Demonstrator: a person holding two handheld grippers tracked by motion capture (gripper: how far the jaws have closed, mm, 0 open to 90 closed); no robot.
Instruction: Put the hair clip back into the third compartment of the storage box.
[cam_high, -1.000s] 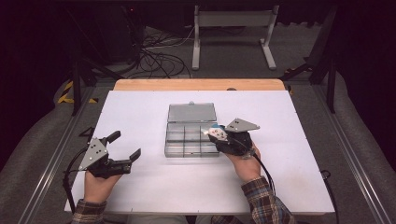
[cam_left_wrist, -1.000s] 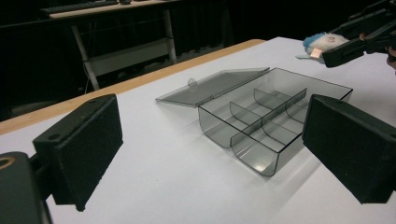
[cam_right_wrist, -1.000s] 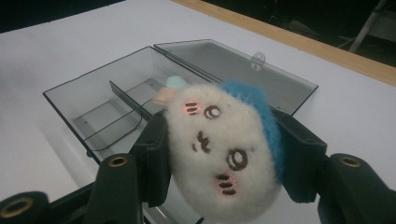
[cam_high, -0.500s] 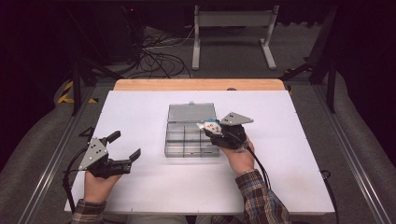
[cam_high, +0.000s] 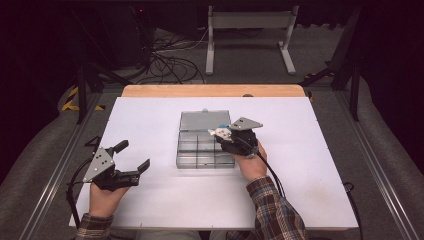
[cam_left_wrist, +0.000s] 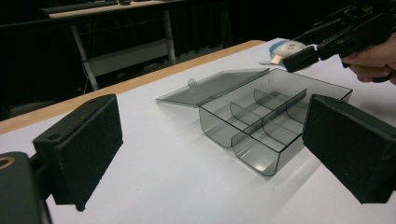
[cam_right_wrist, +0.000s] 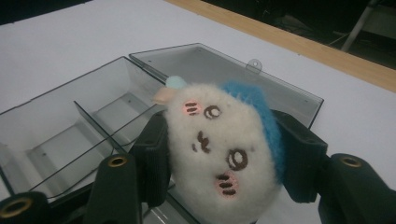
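right tongs (cam_right_wrist: 219, 186): clamped on plush toy (cam_right_wrist: 222, 144), held above the right edge of the open divided box (cam_high: 205, 145). left tongs (cam_high: 131, 157): apart, idle, well left of box. risk: toy catches on a divider or slips outside.

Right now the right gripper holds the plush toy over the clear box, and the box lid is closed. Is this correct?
Not quite: the lid is open, lying flat behind the box, as the left gripper view shows. The right gripper does hold the plush toy over it.
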